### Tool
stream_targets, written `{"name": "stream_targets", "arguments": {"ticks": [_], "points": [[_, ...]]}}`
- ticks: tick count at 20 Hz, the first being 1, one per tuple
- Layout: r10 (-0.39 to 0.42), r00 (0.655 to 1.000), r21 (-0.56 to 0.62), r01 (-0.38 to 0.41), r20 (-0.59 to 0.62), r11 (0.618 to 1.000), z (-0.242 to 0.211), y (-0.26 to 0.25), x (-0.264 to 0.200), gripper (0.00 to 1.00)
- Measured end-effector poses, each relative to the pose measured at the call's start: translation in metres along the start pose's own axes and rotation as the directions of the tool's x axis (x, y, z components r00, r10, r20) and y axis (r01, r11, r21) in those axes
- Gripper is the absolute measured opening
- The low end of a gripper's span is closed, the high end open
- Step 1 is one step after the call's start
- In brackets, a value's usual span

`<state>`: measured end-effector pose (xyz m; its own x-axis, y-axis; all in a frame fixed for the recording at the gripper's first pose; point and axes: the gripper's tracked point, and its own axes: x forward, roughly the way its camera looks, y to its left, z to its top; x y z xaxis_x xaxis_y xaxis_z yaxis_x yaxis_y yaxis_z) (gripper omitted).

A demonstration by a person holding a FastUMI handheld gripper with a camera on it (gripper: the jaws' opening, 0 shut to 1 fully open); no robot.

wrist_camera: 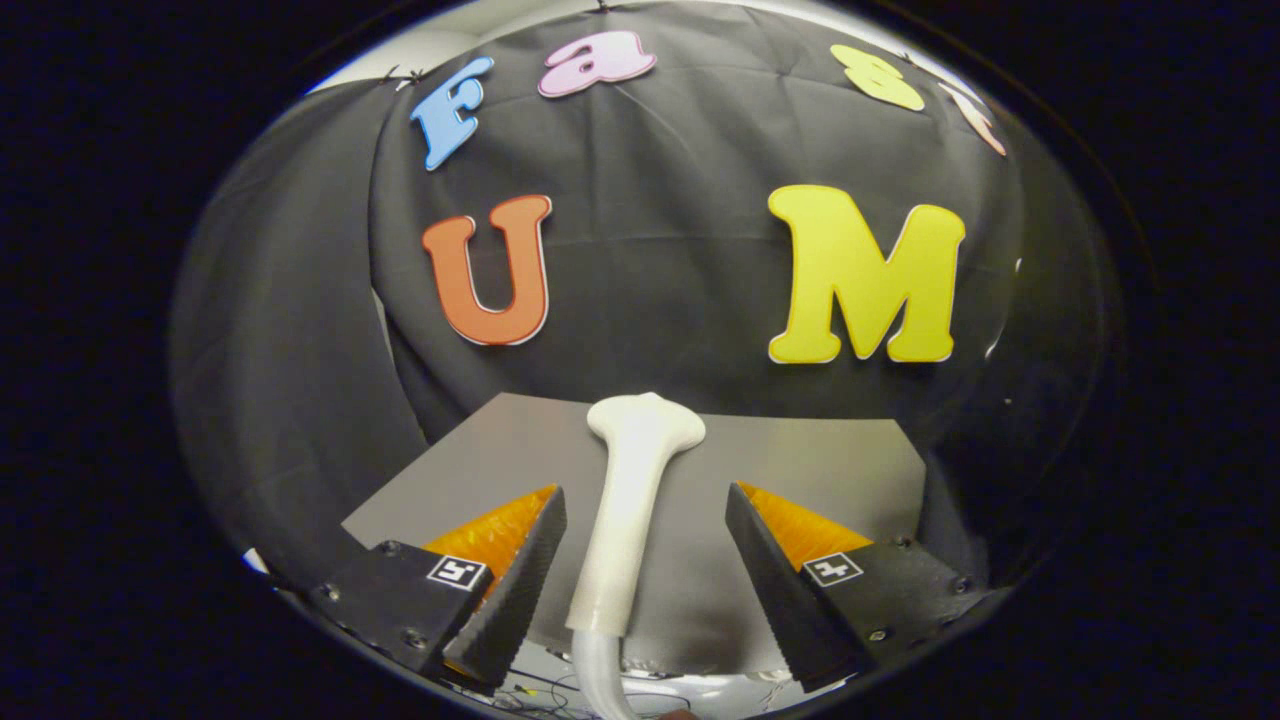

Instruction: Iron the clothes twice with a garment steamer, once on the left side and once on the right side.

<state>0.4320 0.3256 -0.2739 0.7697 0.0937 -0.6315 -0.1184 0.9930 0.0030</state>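
The gripper (645, 575) has its fingers spread wide, with the garment steamer (632, 500) lying between them and clear air on either side of the handle; neither finger touches it. The main risk is a poor grip: the handle looks smooth, rounded and tapering, so if the fingers close off-centre, or too near the thin end where the hose (600, 680) joins at 6 o'clock, it could roll or twist out. The hose could also drag and pull the head off line once lifted. The steamer is pale, almost white, with a slim neck that runs toward 12 o'clock and flares into a broad, flattened head resting on the grey surface (830, 460). It leans slightly toward 1 o'clock. No clothes can be made out here, so the ironing itself appears not yet begun.
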Motion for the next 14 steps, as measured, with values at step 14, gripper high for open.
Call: {"name": "stream_targets", "arguments": {"ticks": [14], "points": [[-0.053, 0.961, 0.012, 0.059, -0.271, 0.998, -0.036, 0.009, 0.060, 0.76]]}}
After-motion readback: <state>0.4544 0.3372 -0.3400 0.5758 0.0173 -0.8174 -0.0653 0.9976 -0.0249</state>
